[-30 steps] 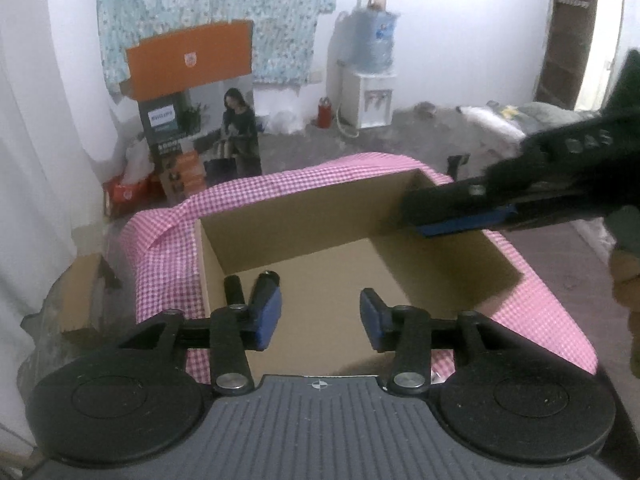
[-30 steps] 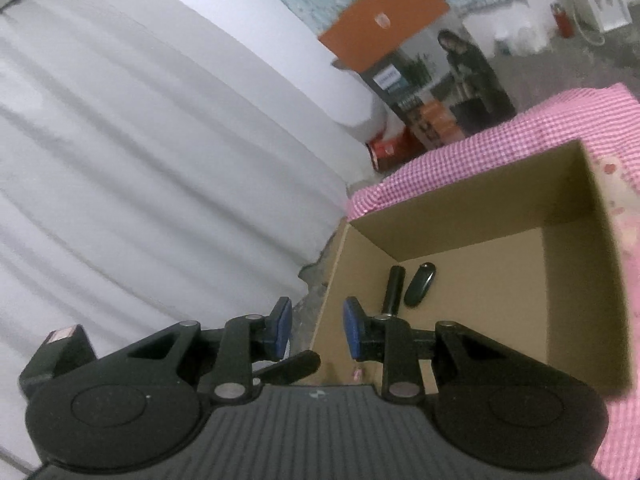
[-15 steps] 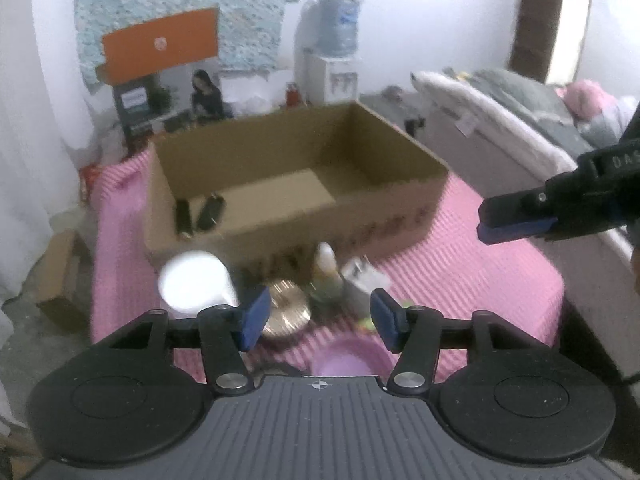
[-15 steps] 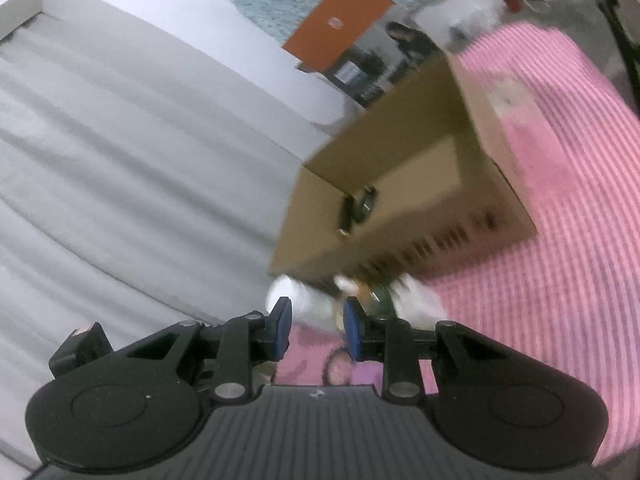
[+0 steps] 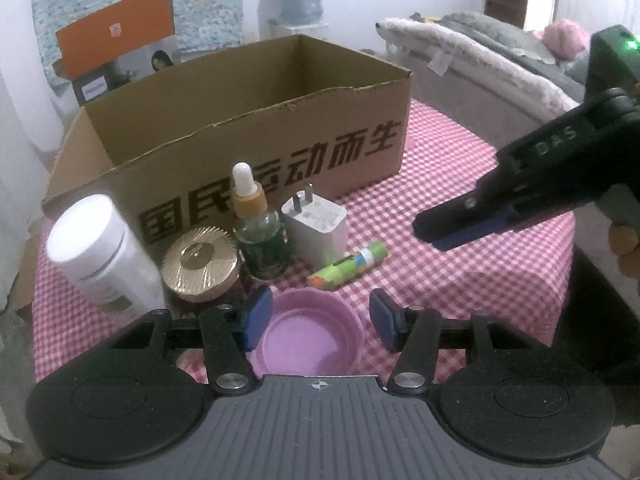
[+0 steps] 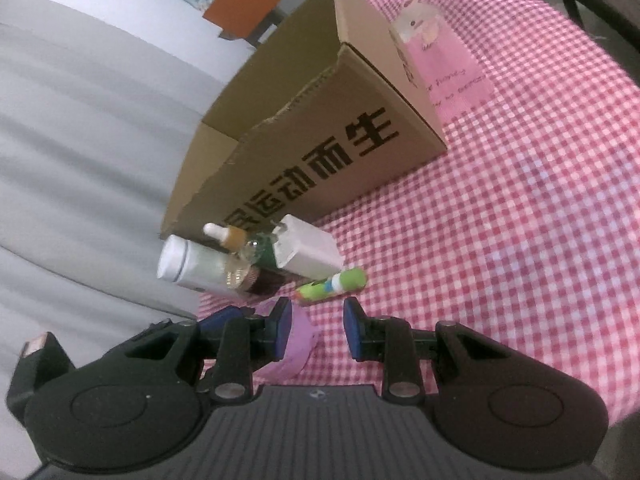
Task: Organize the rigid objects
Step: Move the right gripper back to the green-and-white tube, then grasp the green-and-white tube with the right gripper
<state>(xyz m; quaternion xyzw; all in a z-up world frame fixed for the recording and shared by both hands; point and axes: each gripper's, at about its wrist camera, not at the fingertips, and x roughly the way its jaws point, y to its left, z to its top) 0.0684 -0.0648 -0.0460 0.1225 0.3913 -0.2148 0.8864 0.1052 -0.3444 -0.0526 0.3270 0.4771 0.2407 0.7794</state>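
A cardboard box (image 5: 256,128) with black characters stands on the pink checked cloth (image 5: 460,184). In front of it stand a white jar (image 5: 100,252), a gold round tin (image 5: 200,268), a dropper bottle (image 5: 256,232), a white plug adapter (image 5: 316,224), a green tube (image 5: 348,266) and a purple lid (image 5: 308,336). My left gripper (image 5: 316,320) is open, its fingers either side of the purple lid. My right gripper (image 6: 316,324) is open and empty, just short of the green tube (image 6: 332,282); it shows at the right in the left wrist view (image 5: 464,232).
A pink card (image 6: 444,76) lies on the cloth beside the box (image 6: 320,152). A white curtain (image 6: 80,140) hangs at the left. A bed (image 5: 500,56) stands right of the table, a water dispenser (image 5: 298,0) and orange box (image 5: 116,36) behind.
Both grippers pulled back and down from over the box interior to the row of objects in front of it. The box contents are out of sight now.
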